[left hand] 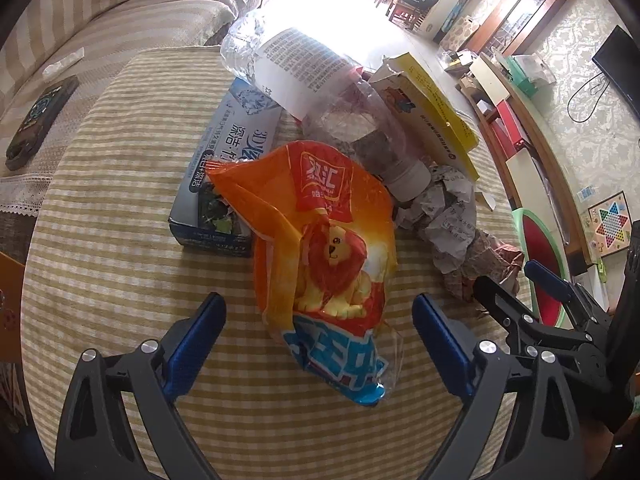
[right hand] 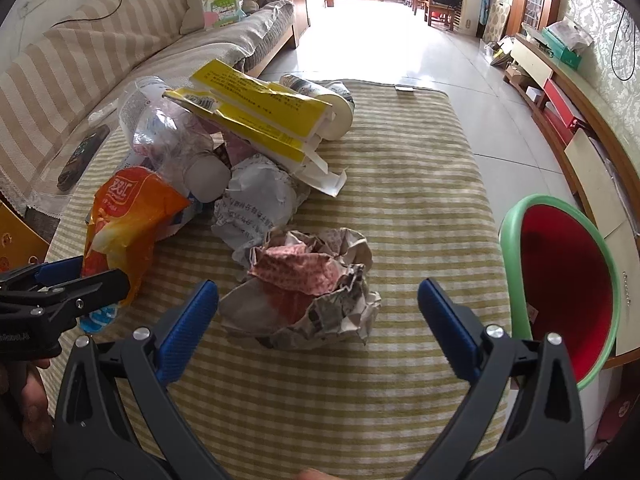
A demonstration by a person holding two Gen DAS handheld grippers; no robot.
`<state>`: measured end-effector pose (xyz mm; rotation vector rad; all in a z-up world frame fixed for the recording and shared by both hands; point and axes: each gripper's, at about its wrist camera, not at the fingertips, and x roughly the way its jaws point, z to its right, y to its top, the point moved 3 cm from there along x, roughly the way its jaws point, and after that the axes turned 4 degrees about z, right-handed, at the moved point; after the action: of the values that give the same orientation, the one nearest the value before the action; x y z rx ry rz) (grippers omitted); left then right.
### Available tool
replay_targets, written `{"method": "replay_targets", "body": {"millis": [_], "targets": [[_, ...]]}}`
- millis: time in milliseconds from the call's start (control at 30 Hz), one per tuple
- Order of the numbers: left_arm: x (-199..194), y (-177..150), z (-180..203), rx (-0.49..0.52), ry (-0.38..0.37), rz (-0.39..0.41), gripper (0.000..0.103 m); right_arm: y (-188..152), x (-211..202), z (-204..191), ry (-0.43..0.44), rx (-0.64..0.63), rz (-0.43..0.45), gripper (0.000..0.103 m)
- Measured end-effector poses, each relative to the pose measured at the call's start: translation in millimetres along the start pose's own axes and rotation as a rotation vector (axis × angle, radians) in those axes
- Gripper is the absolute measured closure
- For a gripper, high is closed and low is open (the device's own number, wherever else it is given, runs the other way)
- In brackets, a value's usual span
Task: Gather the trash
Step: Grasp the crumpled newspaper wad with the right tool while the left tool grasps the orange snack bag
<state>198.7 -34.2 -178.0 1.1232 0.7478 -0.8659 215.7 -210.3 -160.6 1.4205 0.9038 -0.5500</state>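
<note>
A glossy orange snack bag (left hand: 326,248) with a printed lion and a blue lower end is seen lying crumpled on the striped, woven cloth of the desk (left hand: 100,264), between the spread blue pads of the left tool (left hand: 320,320), which are not pressed on it. Just behind the bag a flat blue-grey carton (left hand: 224,160) is found, and across it a clear, dented plastic bottle (left hand: 320,92) with a white label and white cap is laid. A torn yellow cardboard box (right hand: 256,116) leans on the heap, with a white paper cup (right hand: 336,108) on its side behind it. A ball of creased printed paper (right hand: 256,204) adjoins the bottle cap. Nearer, a wad of crumpled newspaper (right hand: 308,288) with reddish patches is noted between the widely parted pads of the right tool (right hand: 318,300), untouched. At the desk's right edge a round red bin with a green rim (right hand: 560,280) is observed.
</note>
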Motion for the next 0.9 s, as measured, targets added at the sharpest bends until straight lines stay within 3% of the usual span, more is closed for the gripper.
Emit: {"method": "replay_targets", "body": {"millis": [233,333,533,900], "targets": [[14.8,1.8,-4.1,-0.029,0.000,-0.021,0.030,-0.6,11.8,4.9,0.003,-0.001,-0.014,0.006],[16.8,1.5,-1.1,-0.012,-0.002,-0.022,0.037,-4.5,14.8,7.4,0.019,0.011,-0.035,0.020],[15.7,2.8,4.5,0.009,0.007,-0.016,0.039,-9.2,12.7,4.0,0.042,0.001,-0.045,0.042],[-5.8,-4.9,3.0,0.006,0.000,0.025,0.043,-13.8,-16.2,8.0,0.048,0.014,-0.027,0.050]]}}
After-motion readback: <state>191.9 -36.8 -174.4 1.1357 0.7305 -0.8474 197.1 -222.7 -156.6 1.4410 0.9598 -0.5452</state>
